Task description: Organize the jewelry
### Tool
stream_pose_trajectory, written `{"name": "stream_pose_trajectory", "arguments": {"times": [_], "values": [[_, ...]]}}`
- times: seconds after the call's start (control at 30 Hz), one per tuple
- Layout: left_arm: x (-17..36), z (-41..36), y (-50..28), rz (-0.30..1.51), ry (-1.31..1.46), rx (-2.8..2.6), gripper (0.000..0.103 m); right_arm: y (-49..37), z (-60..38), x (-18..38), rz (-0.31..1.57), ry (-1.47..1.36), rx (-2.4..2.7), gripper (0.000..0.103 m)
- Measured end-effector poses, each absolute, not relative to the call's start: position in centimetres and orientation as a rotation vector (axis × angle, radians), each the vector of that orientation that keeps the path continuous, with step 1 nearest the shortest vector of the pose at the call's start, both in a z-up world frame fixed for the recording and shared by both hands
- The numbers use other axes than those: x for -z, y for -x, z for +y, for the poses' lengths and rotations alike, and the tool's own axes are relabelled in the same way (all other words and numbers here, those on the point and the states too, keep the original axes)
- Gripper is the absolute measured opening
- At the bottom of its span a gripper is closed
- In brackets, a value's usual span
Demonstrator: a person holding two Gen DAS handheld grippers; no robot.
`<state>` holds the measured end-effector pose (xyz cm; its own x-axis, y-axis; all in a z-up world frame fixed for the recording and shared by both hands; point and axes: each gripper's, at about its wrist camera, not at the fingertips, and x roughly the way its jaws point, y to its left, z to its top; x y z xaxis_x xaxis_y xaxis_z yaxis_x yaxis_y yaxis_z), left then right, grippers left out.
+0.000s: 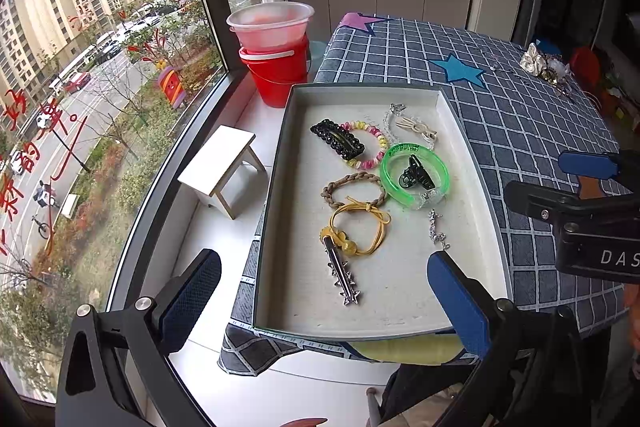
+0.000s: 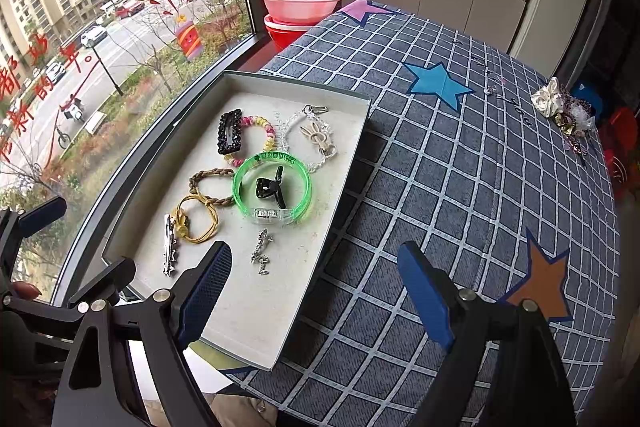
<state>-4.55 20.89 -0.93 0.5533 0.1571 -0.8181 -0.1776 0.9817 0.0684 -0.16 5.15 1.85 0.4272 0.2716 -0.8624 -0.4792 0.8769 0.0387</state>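
Note:
A shallow grey tray (image 1: 468, 163) (image 2: 320, 247) lies on the checked table. In it are a green bangle (image 1: 414, 174) (image 2: 272, 183) around a black claw clip, a black hair clip (image 1: 337, 139) (image 2: 229, 131), a pink-yellow bead bracelet, a braided band, a yellow hair tie (image 1: 360, 227) (image 2: 196, 223), a silver star clip (image 1: 342, 277) (image 2: 169, 247), a clear chain with a rabbit charm, and a small silver chain (image 1: 437, 231) (image 2: 262, 251). My left gripper (image 1: 324, 303) is open and empty over the tray's near end. My right gripper (image 2: 316, 291) is open and empty over the tray's right edge.
A pile of loose jewelry with a cream fabric flower (image 1: 540, 65) (image 2: 562, 109) lies at the table's far right. Red buckets (image 1: 276, 67) (image 2: 300, 11) and a small white stool (image 1: 224, 169) stand on the sill by the window. Star patches mark the cloth.

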Motion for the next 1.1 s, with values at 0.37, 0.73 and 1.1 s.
{"name": "stream_pose_trajectory", "arguments": {"times": [0.37, 0.73, 1.1], "values": [[1.13, 21.02, 4.48, 0.968, 0.024, -0.2, 0.103, 0.04, 5.17, -1.88, 1.03, 0.225, -0.474, 0.087], [1.07, 21.06, 4.5, 0.97, 0.025, -0.201, 0.103, 0.13, 5.25, -1.79, 1.032, 0.225, -0.475, 0.087], [1.08, 21.09, 4.51, 0.971, 0.025, -0.201, 0.103, 0.2, 5.36, -1.72, 1.031, 0.227, -0.476, 0.087]]}}
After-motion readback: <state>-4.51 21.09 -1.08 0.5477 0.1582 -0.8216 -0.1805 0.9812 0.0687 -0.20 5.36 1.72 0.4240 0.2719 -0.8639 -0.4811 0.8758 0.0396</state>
